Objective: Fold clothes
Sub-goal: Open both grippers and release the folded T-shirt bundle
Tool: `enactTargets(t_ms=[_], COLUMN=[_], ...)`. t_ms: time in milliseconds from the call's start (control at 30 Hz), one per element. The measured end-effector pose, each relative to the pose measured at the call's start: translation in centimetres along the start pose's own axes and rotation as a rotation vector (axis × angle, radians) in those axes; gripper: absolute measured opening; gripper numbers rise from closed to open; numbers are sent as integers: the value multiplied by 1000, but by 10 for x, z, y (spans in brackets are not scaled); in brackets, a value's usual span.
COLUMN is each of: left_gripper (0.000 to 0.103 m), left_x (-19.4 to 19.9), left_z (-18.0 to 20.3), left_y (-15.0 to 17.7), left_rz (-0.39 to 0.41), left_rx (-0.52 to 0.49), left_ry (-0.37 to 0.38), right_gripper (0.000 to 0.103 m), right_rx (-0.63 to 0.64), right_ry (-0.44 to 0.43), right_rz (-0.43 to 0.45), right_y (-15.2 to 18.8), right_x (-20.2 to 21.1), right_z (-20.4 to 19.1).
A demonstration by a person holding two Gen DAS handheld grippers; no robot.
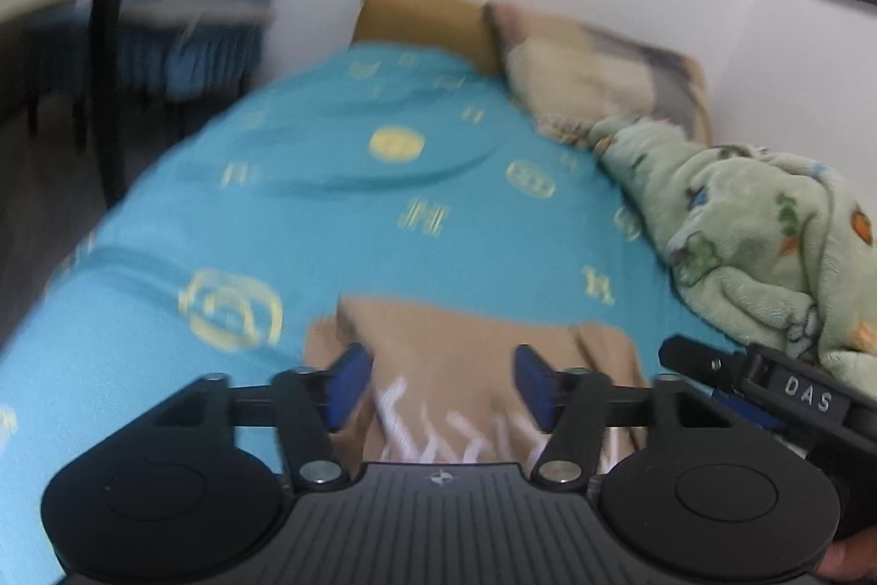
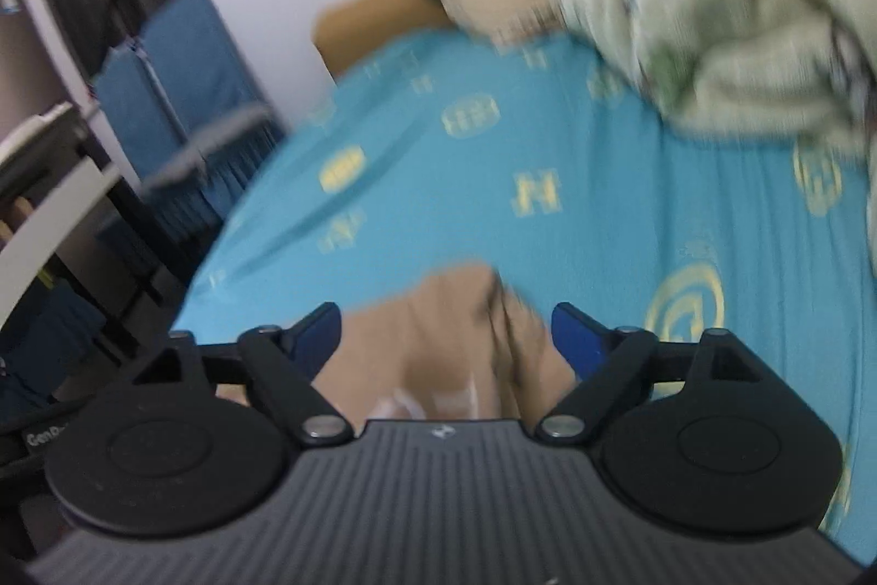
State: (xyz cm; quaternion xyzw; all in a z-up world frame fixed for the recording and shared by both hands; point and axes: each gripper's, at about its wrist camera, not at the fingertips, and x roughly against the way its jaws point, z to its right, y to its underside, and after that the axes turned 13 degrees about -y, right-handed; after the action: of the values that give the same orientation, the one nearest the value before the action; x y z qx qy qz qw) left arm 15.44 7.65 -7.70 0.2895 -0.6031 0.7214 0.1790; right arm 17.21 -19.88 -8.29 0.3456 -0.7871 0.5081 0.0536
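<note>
Left tongs (image 1: 438, 385): jaws spread wide, gripping nothing. Right tongs (image 2: 445, 344): same condition. The tan garment (image 1: 482, 355) lies between and below both jaw pairs, on the blue bedsheet (image 1: 340, 201). Green blanket (image 1: 767, 245) beyond, rightward.

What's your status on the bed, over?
Left claw open, right claw open, both over the tan garment. Garment lies on the blue sheet, ungripped. Green blanket heaped beside it, not on it.
</note>
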Motion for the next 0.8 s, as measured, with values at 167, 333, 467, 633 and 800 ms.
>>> enactTargets(t_ms=[167,333,467,633,800], left_gripper=[74,70,70,70,70], left_x=[-20,-66,-72,-44,-14], left_z=[16,12,3,4,10], left_y=[-4,8,15,15,21], left_rz=[28,-131,-159,-105,-89], left_rx=[-67,-64,-49,-44,-54], left_ry=[-21,-80,-75,-67,-70], right_gripper=[55,48,48,49,49], right_rx=[122,134,199,119,117], right_ry=[-43,-45,-8,-23,-5], right_rz=[1,-118,-166,-127,-117], right_y=[-6,11,26,15,18], right_x=[-22,-62,-68,-32,2], right_z=[-8,4,-3,-9,-21])
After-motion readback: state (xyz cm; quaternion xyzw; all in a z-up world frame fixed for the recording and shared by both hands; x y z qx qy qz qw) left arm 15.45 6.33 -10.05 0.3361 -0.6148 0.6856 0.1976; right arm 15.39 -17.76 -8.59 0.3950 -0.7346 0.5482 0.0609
